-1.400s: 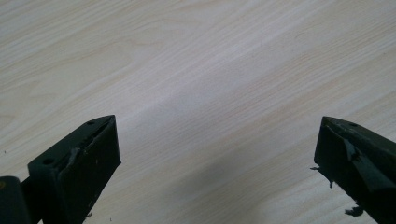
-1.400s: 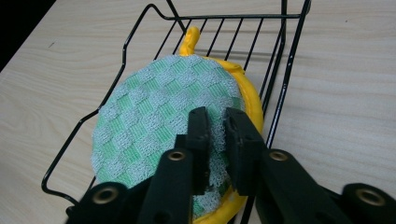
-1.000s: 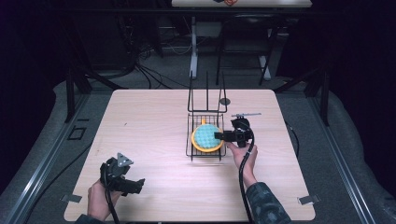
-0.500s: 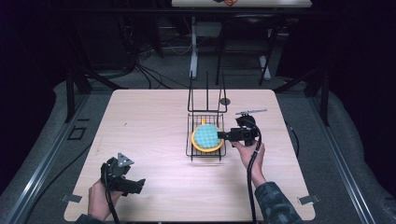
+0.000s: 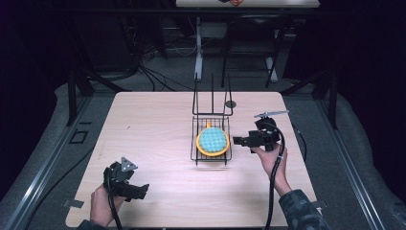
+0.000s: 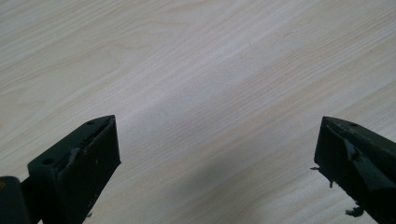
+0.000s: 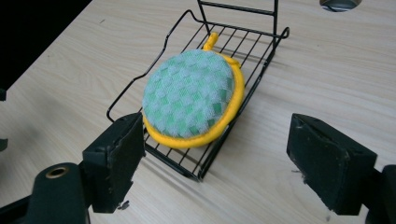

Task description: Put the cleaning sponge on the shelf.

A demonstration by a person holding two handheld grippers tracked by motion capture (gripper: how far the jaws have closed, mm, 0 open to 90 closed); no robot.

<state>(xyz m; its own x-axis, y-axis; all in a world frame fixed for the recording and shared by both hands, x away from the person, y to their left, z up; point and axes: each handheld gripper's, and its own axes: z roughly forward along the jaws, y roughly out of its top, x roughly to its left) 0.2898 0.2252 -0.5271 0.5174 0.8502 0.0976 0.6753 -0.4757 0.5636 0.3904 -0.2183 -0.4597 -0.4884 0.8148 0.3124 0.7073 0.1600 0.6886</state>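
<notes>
In the wire rack [image 5: 211,124], a sponge [image 5: 212,141] (round, yellow-rimmed).

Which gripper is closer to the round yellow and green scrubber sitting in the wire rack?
Right. The right gripper is just beside the scrubber, jaws open and apart from it. The left gripper sits far off near the table's front left corner.

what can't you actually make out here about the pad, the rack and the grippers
- Underside of the round pot holder: hidden by its own top, both views.
- Wire rack upper back: cut off by the top edge, right gripper view.
- Left gripper jaw gap: too small in the high view.
- Small dark disc behind the rack: too small to identify.
</notes>
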